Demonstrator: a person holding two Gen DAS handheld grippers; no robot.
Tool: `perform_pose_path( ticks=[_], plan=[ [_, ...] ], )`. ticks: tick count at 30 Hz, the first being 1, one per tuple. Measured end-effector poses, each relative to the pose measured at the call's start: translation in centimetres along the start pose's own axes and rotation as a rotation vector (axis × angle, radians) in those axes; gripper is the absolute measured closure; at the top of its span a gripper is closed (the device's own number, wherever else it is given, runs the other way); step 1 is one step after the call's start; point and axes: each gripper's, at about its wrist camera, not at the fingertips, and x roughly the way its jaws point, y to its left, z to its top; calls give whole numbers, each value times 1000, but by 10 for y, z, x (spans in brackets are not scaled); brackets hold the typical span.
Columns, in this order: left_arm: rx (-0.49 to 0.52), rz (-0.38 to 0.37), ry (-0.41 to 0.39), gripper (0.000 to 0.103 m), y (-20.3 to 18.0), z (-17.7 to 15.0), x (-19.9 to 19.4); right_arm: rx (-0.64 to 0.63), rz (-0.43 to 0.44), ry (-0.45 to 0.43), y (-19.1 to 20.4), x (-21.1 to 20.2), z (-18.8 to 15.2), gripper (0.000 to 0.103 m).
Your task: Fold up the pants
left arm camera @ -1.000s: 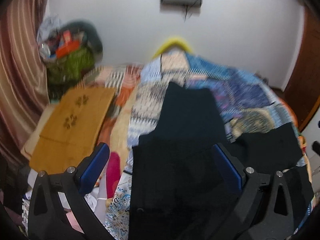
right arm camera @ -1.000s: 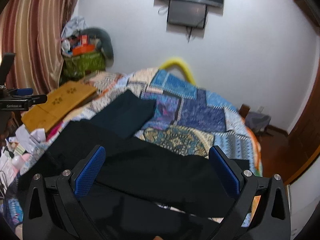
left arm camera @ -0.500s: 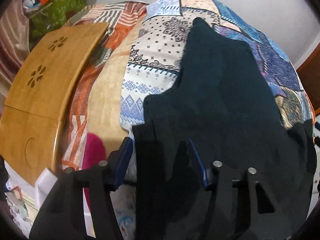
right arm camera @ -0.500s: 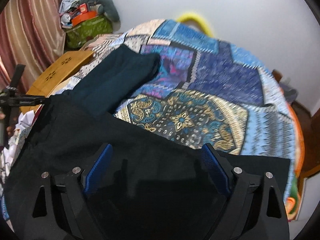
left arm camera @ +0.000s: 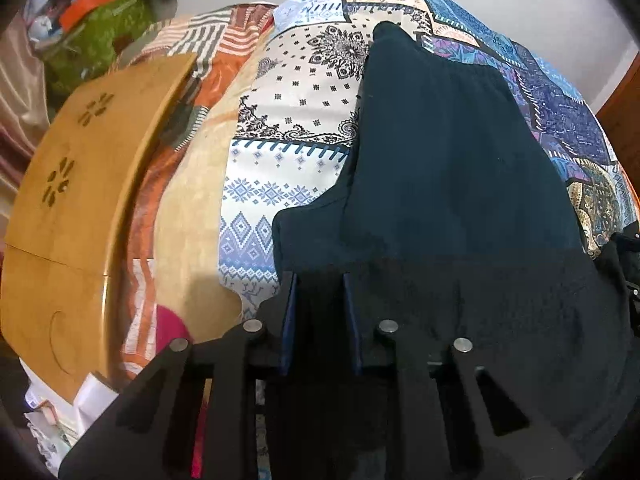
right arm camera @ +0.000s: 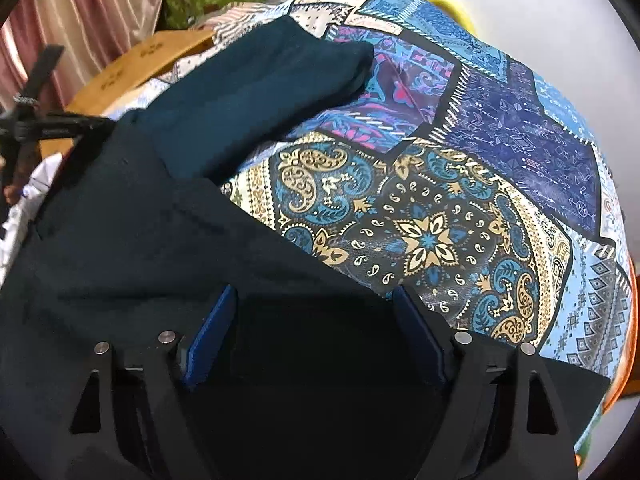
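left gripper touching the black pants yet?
Touching. The left wrist view shows the left gripper closing, its blue pads pinching the near edge of the black pants.

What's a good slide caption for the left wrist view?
Left tool closing on the edge of black pants on a patchwork bedspread, beside a wooden lap desk.

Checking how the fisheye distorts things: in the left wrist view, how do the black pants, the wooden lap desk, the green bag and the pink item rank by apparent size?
1. Black pants, nearest the camera, so inflated.
2. Wooden lap desk.
3. Green bag.
4. Pink item, partly hidden.
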Motion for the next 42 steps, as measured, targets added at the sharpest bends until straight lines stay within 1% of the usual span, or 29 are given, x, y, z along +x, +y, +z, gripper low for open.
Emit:
perform_pose_path(
  ticks=[3, 4, 5, 6, 8, 9, 10, 11, 13, 15, 16, 19, 22, 24, 26, 28, 33, 35, 37, 40, 42],
  plan=[
    [0, 20, -28, 86, -4, -3, -14, 29, -13, 13, 0, 1, 1, 25],
    [-1, 18, -40, 87, -5, -3, -20, 27, -19, 11, 2, 0, 0, 28],
    [1, 12, -49, 89, -5, -3, -25, 26, -18, 8, 6, -2, 0, 38],
    [2, 8, -64, 90, -6, -3, -34, 23, -23, 1, 9, -4, -1, 44],
    [13, 10, -84, 90, -7, -5, -48, 4, -41, -4, 17, -9, -3, 73],
    [19, 15, -93, 90, -8, -5, -55, -3, -57, -4, 21, -10, -2, 80],
    [28, 19, -103, 90, -9, -5, -63, -9, -78, -1, 24, -11, -2, 92],
    [31, 24, -110, 90, -11, -4, -69, -7, -82, 1, 24, -12, -2, 97],
    [37, 42, -133, 90, -11, -4, -83, 5, -93, -18, 23, -21, -4, 98],
    [44, 70, -158, 90, -12, -4, -95, 13, -121, -60, 20, -34, -5, 99],
    [41, 83, -171, 90, -12, -3, -101, 25, -126, -86, 18, -43, -5, 99],
    [22, 83, -211, 90, -7, -3, -122, 79, -140, -186, 11, -77, -5, 99],
    [37, 92, -261, 90, -11, -8, -146, 102, -137, -263, 15, -110, -8, 99],
    [57, 109, -279, 90, -16, -16, -159, 91, -139, -283, 25, -125, -13, 99],
    [71, 112, -291, 90, -20, -28, -170, 79, -130, -292, 36, -138, -27, 99],
    [82, 118, -302, 90, -23, -44, -181, 68, -113, -297, 46, -149, -41, 99],
    [89, 140, -327, 90, -21, -101, -208, 69, -71, -305, 75, -171, -87, 99],
    [94, 163, -331, 90, -19, -124, -215, 73, -45, -305, 87, -174, -105, 99],
    [90, 170, -315, 91, -13, -150, -219, 69, -32, -299, 101, -175, -122, 99],
    [57, 148, -268, 92, -3, -180, -216, 67, -9, -280, 119, -169, -144, 99],
    [29, 134, -230, 97, 6, -200, -210, 89, 9, -263, 127, -164, -158, 98]
  ],
)
